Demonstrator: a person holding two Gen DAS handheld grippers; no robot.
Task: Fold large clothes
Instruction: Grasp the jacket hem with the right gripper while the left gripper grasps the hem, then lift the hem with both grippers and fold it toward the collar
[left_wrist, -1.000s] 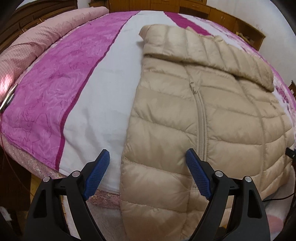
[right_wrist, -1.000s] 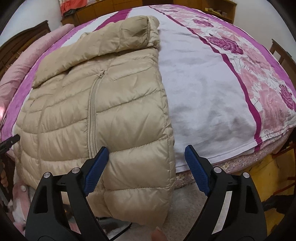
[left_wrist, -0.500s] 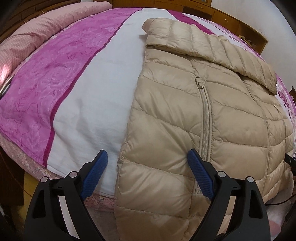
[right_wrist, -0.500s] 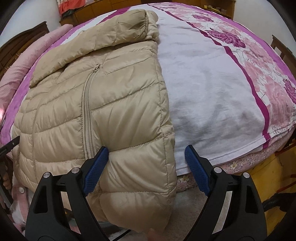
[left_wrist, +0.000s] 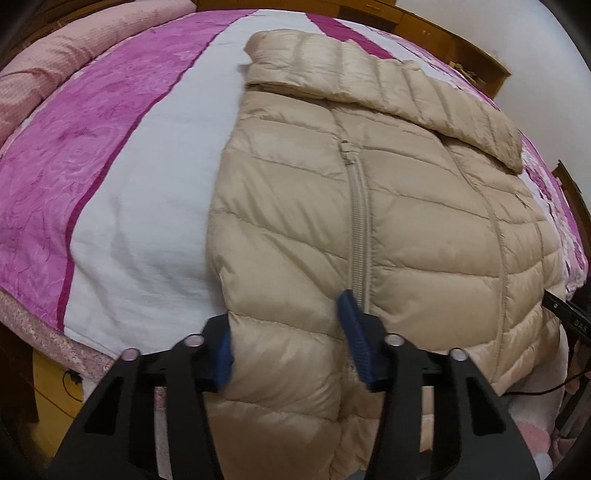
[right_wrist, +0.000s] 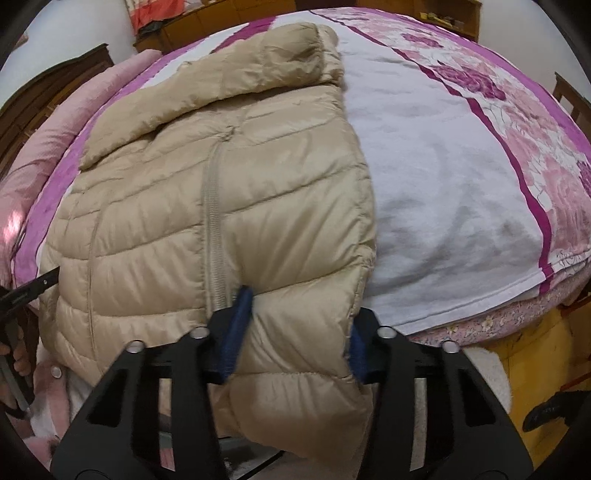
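Bed (left_wrist: 140, 229) carried beige puffer jacket (left_wrist: 406, 229) front-up, hem hanging off the near edge, collar at the far end, long axis along the zipper (left_wrist: 360, 221) running away from the cameras. Left gripper (left_wrist: 291, 347) and right gripper (right_wrist: 295, 332) had just closed, each pinching a hem corner. Grip looked good; lifting both evenly toward the collar should keep the fold square.
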